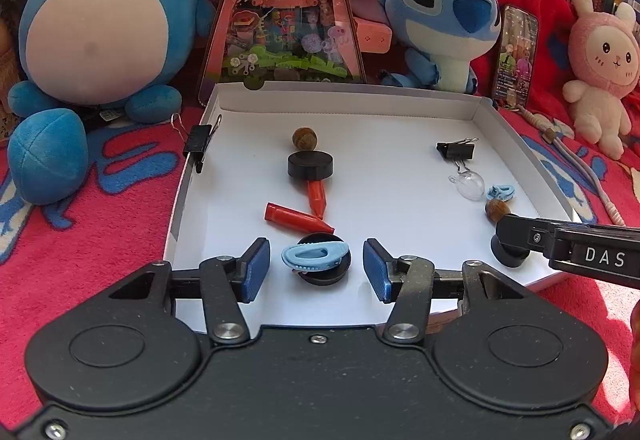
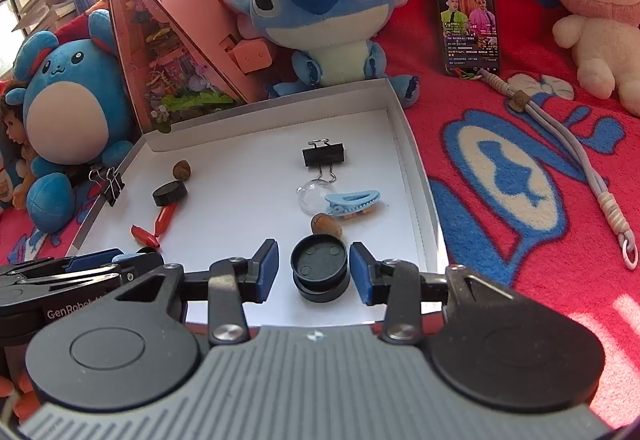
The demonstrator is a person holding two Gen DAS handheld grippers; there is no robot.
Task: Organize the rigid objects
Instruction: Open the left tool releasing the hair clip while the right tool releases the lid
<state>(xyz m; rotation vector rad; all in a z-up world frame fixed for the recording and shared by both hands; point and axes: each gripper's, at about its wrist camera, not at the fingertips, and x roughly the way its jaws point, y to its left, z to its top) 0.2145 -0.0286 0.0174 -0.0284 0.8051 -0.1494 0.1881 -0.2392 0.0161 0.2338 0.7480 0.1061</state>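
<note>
A shallow white box [image 1: 352,98] lies on a red blanket. My left gripper [image 1: 316,270] stands open around a light blue hair clip [image 1: 314,255] resting on a black disc [image 1: 336,272]; the pads do not touch it. My right gripper [image 2: 314,270] is open around a stack of two black discs [image 2: 319,268] near the box's right wall [image 2: 412,168]. Also in the box are two red cones [image 1: 296,218], another black disc [image 1: 310,165], a brown nut [image 1: 304,138], a binder clip [image 2: 323,156], a clear bulb [image 2: 314,196], a second blue clip [image 2: 352,202] and a second nut [image 2: 326,225].
A binder clip [image 1: 199,144] grips the box's left wall. Behind the box stand a round blue plush [image 1: 96,28], a pink triangular box [image 1: 286,8], a blue plush [image 2: 320,8] and a phone [image 2: 466,14]. A pink rabbit plush [image 2: 592,0] and a lanyard [image 2: 580,168] lie to the right.
</note>
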